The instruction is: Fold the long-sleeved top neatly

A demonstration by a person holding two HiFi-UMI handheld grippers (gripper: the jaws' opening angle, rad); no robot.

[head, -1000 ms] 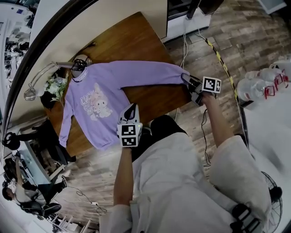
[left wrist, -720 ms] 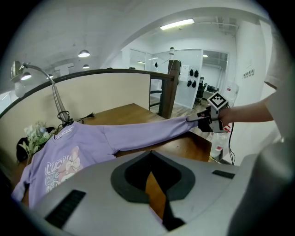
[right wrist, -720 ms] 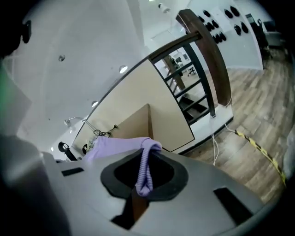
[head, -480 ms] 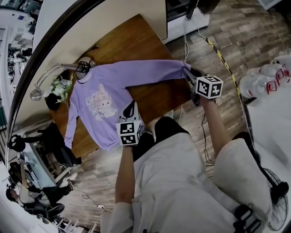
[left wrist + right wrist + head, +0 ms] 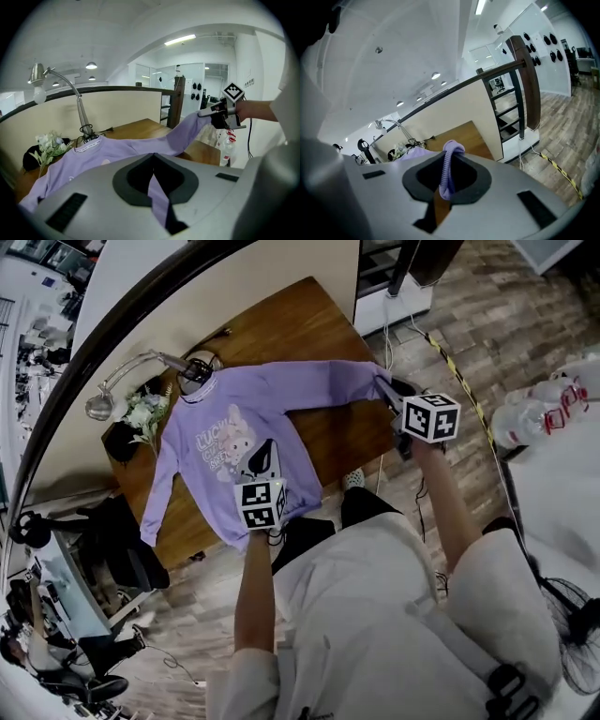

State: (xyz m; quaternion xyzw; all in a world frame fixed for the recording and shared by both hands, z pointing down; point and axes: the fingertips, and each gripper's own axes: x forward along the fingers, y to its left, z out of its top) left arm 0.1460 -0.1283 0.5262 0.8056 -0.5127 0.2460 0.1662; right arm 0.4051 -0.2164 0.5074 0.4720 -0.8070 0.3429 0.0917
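Note:
A lilac long-sleeved top (image 5: 234,418) with a cartoon print lies spread on the wooden table (image 5: 281,324), neck toward the lamp. My left gripper (image 5: 265,465) is shut on its bottom hem (image 5: 159,197), which shows as a purple fold between the jaws. My right gripper (image 5: 394,395) has just closed on the ribbed cuff (image 5: 447,168) of the right sleeve (image 5: 319,381) and holds it lifted past the table's right edge. In the left gripper view the sleeve (image 5: 183,133) rises to the right gripper (image 5: 220,112). The other sleeve (image 5: 161,488) lies flat toward the table's near left edge.
A desk lamp (image 5: 141,371) and a bunch of white flowers (image 5: 141,418) stand by the top's neck. Cables (image 5: 412,306) run over the wooden floor on the right. Plastic bottles (image 5: 544,399) sit at the far right. A dark chair (image 5: 122,549) stands left of the table.
My right gripper has risen with the cuff, lifting the sleeve off the table. The left gripper has moved forward over the top's lower part with the hem.

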